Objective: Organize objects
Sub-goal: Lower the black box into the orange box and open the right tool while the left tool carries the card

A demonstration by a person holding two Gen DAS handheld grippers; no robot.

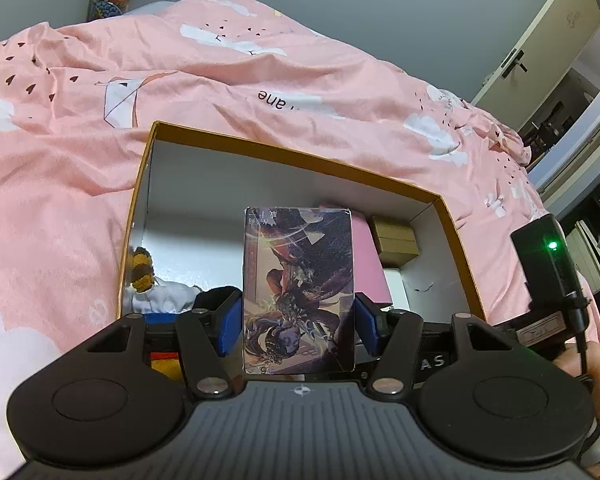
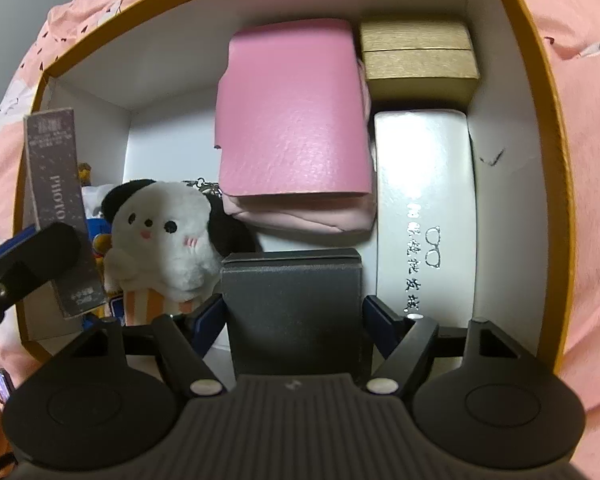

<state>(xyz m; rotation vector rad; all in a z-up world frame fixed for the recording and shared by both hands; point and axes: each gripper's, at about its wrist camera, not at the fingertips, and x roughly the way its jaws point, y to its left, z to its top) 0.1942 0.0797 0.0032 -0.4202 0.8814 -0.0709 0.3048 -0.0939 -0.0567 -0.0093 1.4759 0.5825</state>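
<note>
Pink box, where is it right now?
In the right wrist view the pink box lies inside the orange-rimmed box, toward the far wall, left of the gold box and white glasses case.

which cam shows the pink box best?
Right wrist. The pink box shows its whole top face there, inside the storage box. In the left wrist view only a pink sliver shows behind the card box held by the left gripper.
</note>
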